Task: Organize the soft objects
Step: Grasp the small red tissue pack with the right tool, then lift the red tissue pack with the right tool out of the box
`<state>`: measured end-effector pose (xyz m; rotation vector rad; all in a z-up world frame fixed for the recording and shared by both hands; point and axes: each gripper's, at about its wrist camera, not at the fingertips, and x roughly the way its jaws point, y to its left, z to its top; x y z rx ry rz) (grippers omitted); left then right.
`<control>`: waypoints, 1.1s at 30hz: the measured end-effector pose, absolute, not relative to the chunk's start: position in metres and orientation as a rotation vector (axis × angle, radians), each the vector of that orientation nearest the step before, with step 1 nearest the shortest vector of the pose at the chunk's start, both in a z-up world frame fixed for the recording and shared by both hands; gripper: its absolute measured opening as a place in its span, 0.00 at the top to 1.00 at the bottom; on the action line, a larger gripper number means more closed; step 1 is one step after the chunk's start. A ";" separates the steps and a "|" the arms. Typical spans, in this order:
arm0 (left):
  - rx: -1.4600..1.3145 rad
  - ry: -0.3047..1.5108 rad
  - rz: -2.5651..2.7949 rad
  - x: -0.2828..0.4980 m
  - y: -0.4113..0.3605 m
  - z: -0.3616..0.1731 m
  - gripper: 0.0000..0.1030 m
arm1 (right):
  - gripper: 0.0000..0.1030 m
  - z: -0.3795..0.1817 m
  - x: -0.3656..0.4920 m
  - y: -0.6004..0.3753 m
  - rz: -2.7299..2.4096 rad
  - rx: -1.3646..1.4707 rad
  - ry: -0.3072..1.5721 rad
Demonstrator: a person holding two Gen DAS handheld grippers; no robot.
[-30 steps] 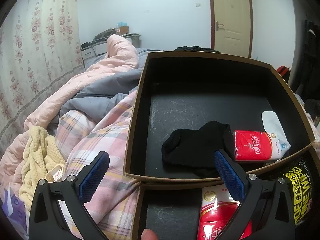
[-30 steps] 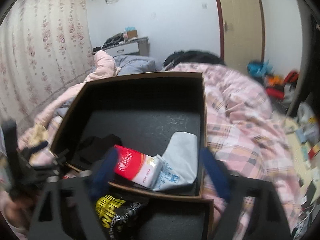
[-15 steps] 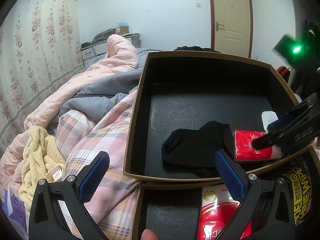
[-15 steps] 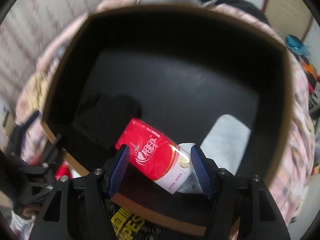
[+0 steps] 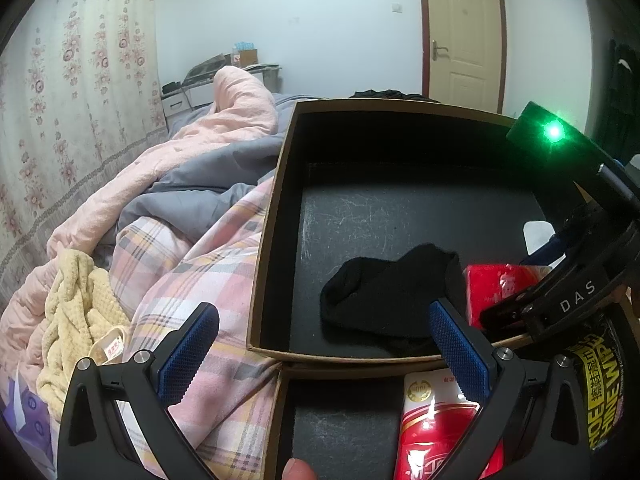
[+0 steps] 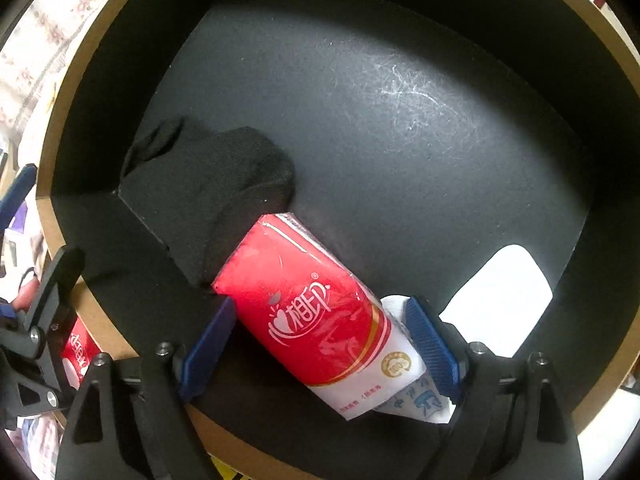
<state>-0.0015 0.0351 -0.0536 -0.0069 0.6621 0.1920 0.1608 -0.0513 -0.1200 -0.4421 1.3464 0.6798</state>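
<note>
We find the right gripper (image 6: 318, 344) pointed steeply down into the upper box (image 6: 60, 128), w/ its 2 blue ribbed pads either side of the red tissue pack (image 6: 316, 316). Its jaws have just been opening; they now stand wide, w/ a visible gap on the pack's left side. Contact on the right side can't be confirmed, as the pack's white end covers that pad's edge. We judge the pack is lying on the box floor, not carried. Whether it's just been let go or is about to be taken, we can't tell.

The left gripper (image 5: 324, 352) hangs over the near rim of the box w/ jaws wide and nothing between them. It hovers above the lower box (image 5: 340, 432), where a 2nd red pack (image 5: 436, 432) lies. We take it as waiting.

Placement: the pack lies diagonally near the front wall, 1 corner on the black sock (image 6: 208, 184), its white end over a pale printed sachet (image 6: 420, 400). A white sheet (image 6: 500, 300) lies just beside it.

Materials: box is brown card outside w/ a matte black, scuffed lining. Pack is glossy film, a soft rectangular block that'd likely dent under a squeeze. Sock is limp ribbed knit, crumpled. A yellow waffle cloth (image 5: 76, 304) lies on the plaid quilt (image 5: 208, 272), well apart from the box, so sorting looks unfinished.
</note>
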 end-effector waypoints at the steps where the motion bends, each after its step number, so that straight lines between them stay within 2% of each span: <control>1: -0.008 0.663 0.191 -0.002 0.035 -0.054 0.00 | 0.23 -0.119 0.158 -0.053 0.689 -0.434 1.338; 3: -0.009 0.661 0.190 -0.002 0.035 -0.053 0.00 | 0.35 -0.114 0.162 -0.057 0.675 -0.416 1.315; 4: -0.009 0.660 0.190 -0.002 0.034 -0.053 0.00 | 0.58 -0.112 0.164 -0.061 0.645 -0.402 1.300; 5: -0.010 0.659 0.190 -0.002 0.035 -0.053 0.00 | 0.66 -0.110 0.166 -0.067 0.642 -0.360 1.299; 7: -0.011 0.660 0.189 -0.002 0.036 -0.054 0.00 | 0.72 -0.108 0.170 -0.076 0.625 -0.326 1.287; 12: -0.011 0.660 0.189 -0.002 0.035 -0.053 0.00 | 0.73 -0.110 0.169 -0.089 0.610 -0.317 1.274; 13: -0.012 0.660 0.188 -0.003 0.035 -0.054 0.00 | 0.71 -0.111 0.167 -0.090 0.607 -0.337 1.266; 15: -0.013 0.659 0.187 -0.003 0.035 -0.053 0.00 | 0.58 -0.111 0.160 -0.085 0.584 -0.394 1.255; 16: -0.012 0.659 0.188 -0.003 0.035 -0.054 0.00 | 0.35 -0.114 0.158 -0.081 0.579 -0.438 1.262; 17: -0.011 0.661 0.189 -0.002 0.035 -0.054 0.00 | 0.17 -0.118 0.155 -0.074 0.582 -0.473 1.272; 21: -0.014 0.661 0.186 -0.003 0.035 -0.053 0.00 | 0.15 -0.126 0.146 -0.070 0.596 -0.479 1.271; 24: -0.016 0.662 0.186 -0.003 0.034 -0.052 0.00 | 0.32 -0.124 0.145 -0.077 0.628 -0.429 1.278; 25: -0.017 0.660 0.185 -0.004 0.034 -0.052 0.00 | 0.49 -0.122 0.144 -0.081 0.641 -0.398 1.283; 26: -0.014 0.661 0.187 -0.003 0.034 -0.052 0.00 | 0.57 -0.119 0.145 -0.085 0.635 -0.375 1.286; 33: -0.016 0.661 0.186 -0.003 0.034 -0.052 0.00 | 0.81 -0.103 0.158 -0.108 0.565 -0.242 1.212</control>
